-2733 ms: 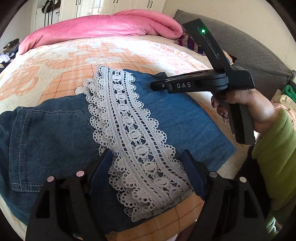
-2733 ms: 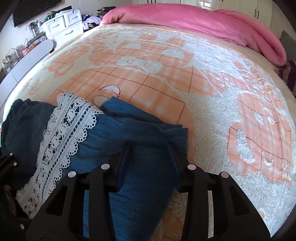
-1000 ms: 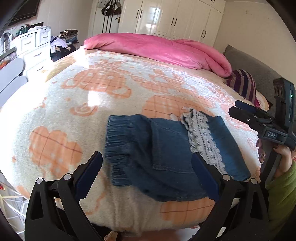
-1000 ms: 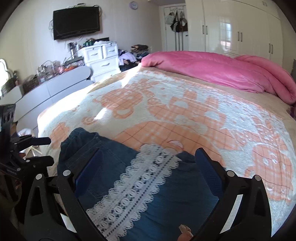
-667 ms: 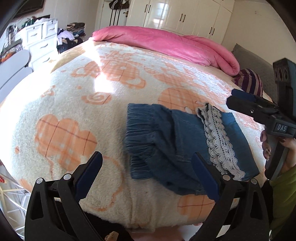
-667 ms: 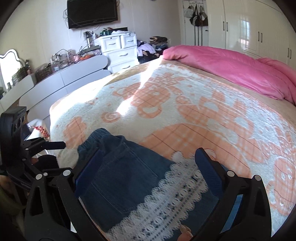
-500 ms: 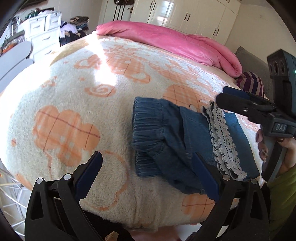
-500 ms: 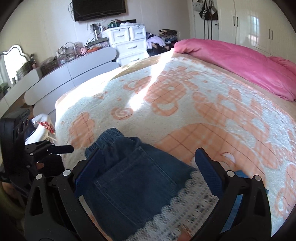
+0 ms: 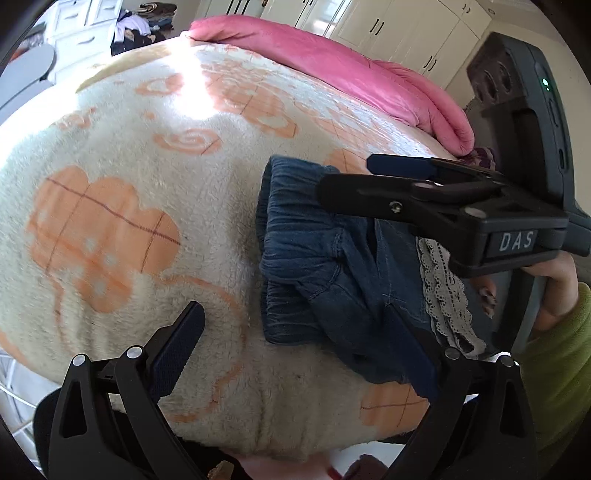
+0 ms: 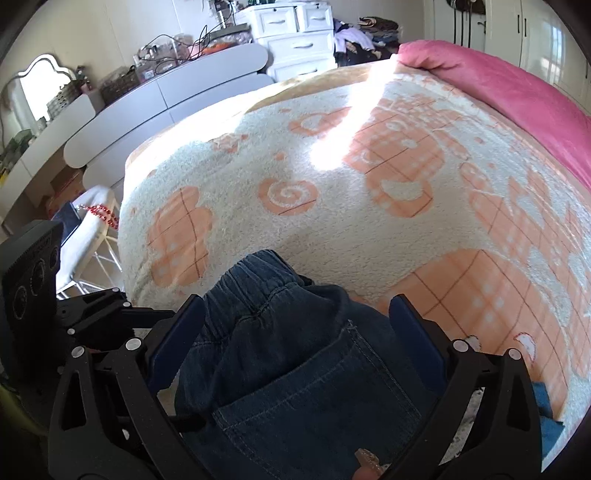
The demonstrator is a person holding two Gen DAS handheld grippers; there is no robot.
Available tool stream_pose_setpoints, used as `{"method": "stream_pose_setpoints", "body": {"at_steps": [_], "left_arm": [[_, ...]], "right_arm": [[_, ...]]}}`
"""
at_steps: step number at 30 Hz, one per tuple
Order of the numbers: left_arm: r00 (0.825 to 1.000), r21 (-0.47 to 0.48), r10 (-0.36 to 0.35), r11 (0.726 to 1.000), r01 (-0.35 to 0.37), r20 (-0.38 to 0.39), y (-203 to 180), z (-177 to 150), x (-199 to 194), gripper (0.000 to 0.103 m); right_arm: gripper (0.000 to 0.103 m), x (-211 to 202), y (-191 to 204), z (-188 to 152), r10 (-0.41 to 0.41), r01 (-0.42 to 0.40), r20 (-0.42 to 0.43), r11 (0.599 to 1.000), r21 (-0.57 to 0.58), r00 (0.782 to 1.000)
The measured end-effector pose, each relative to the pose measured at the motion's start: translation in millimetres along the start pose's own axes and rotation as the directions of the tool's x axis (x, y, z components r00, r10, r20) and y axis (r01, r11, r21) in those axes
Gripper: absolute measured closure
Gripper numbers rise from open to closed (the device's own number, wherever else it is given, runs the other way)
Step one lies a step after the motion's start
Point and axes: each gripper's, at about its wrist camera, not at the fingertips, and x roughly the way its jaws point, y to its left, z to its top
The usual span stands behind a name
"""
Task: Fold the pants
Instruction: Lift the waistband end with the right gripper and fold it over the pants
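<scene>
Blue denim pants with a white lace trim lie partly folded near the front edge of the bed; the elastic waistband points left. My left gripper is open and empty, hovering at the waistband's near corner, its right finger over the denim. My right gripper is open and empty, its jaws straddling the waistband end from above. It also shows in the left wrist view, above the pants.
The bed has a cream blanket with orange patterns and a pink duvet at the far side. A white dresser and a grey desk stand to the left. The bed's near edge drops off close below the pants.
Both grippers let go of the folded leg end, opened wide, pulled back, then swung left toward the waistband. They now sit closer and lower over it.
</scene>
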Motion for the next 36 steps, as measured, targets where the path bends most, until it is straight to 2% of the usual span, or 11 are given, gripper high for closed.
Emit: {"method": "stream_pose_setpoints", "body": {"at_steps": [2, 3, 6, 8, 14, 16, 18, 21, 23, 29, 36], "left_arm": [[1.0, 0.004, -0.005, 1.0, 0.005, 0.003, -0.8, -0.8, 2.0, 0.009], [1.0, 0.004, -0.012, 1.0, 0.012, 0.005, -1.2, -1.1, 2.7, 0.018], [1.0, 0.013, -0.015, 1.0, 0.015, 0.002, -3.3, -1.4, 5.2, 0.025], [0.999, 0.008, -0.047, 0.999, 0.047, 0.003, -3.3, -1.7, 5.3, 0.039], [0.999, 0.018, -0.041, 0.999, 0.041, 0.001, -4.7, -2.4, 7.2, 0.04], [0.999, 0.018, -0.042, 0.999, 0.042, 0.002, -5.3, -1.8, 6.6, 0.041], [0.999, 0.023, -0.039, 0.999, 0.039, 0.004, -6.4, -1.5, 5.4, 0.042], [0.998, 0.023, -0.061, 0.998, 0.061, 0.006, -9.2, -3.2, -0.8, 0.053], [0.998, 0.029, -0.06, 0.998, 0.06, 0.005, -13.1, -0.9, -2.5, 0.053], [0.997, 0.064, -0.079, 0.995, 0.078, 0.023, -32.9, 4.8, -17.1, 0.053], [0.993, 0.159, -0.118, 0.981, 0.113, 0.026, -80.6, 10.1, -22.5, 0.053]], "right_arm": [[0.009, 6.6, -0.1, 2.2, 0.01, -0.01, -0.017, 1.0, -0.004, 1.0], [0.009, 10.9, -0.1, 3.4, 0.013, -0.013, -0.028, 1.0, -0.009, 1.0], [0.009, 24.6, -0.5, 5.5, 0.029, -0.03, -0.066, 0.999, -0.013, 0.997], [0.009, 32.7, -0.9, 5.8, 0.052, -0.053, -0.087, 0.999, -0.009, 0.995], [0.011, 54.0, -1.1, 2.2, 0.128, -0.126, -0.136, 0.992, 0.02, 0.983], [0.027, 54.1, 0.4, -0.6, 0.156, -0.156, -0.132, 0.988, 0.014, 0.979], [0.047, 50.1, 0.2, -1.9, 0.186, -0.186, -0.121, 0.982, 0.014, 0.975], [0.063, 38.9, -3.3, -4.4, 0.202, -0.202, -0.099, 0.979, 0.015, 0.974], [0.068, 27.1, -10.3, -7.3, 0.222, -0.22, -0.062, 0.975, 0.031, 0.973], [0.071, -14.9, -29.3, -19.8, 0.273, -0.276, 0.057, 0.959, 0.055, 0.96], [0.071, -67.8, -59.7, -43.8, 0.26, -0.277, 0.167, 0.957, 0.086, 0.951]]}}
